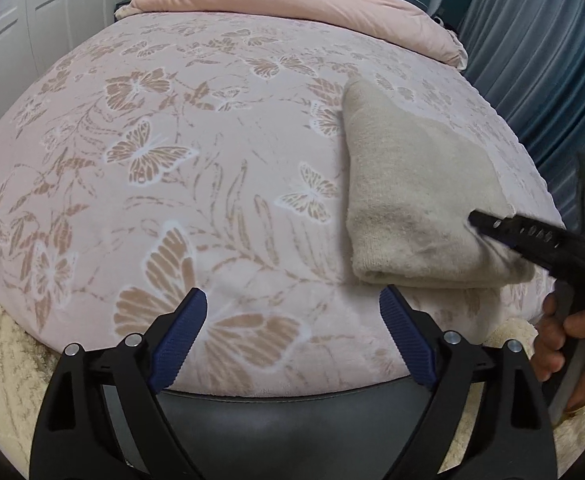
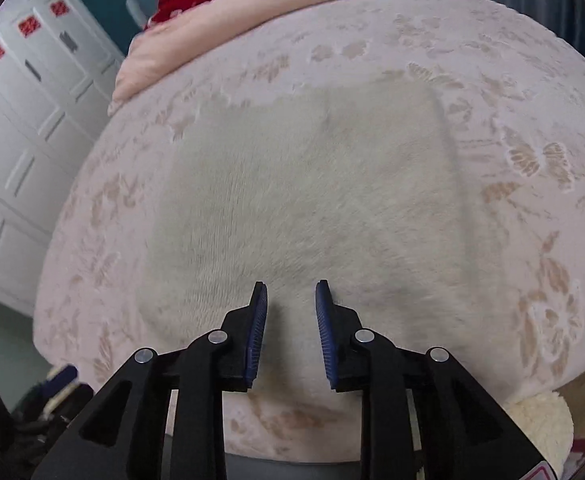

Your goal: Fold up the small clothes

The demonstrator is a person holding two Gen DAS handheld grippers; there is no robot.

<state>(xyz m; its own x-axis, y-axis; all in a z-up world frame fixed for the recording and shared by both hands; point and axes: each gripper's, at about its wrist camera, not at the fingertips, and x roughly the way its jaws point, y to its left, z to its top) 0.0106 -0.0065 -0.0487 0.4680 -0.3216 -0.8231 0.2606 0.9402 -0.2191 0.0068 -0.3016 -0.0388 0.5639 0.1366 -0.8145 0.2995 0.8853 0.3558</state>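
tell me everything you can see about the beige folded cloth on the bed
The beige cloth is a soft, fuzzy knit or fleece piece, plain and unpatterned. It lies flat on the pink butterfly bedspread, folded into a layered, roughly rectangular pad; its near edge shows a rounded fold with stacked layers. The right gripper reaches over its near right corner, jaws narrowly apart and nothing visibly pinched. The left gripper is wide open beside it, clear of it.

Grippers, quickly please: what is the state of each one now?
Left gripper: open, holding nothing.
Right gripper: narrowly open above the beige garment, holding nothing.
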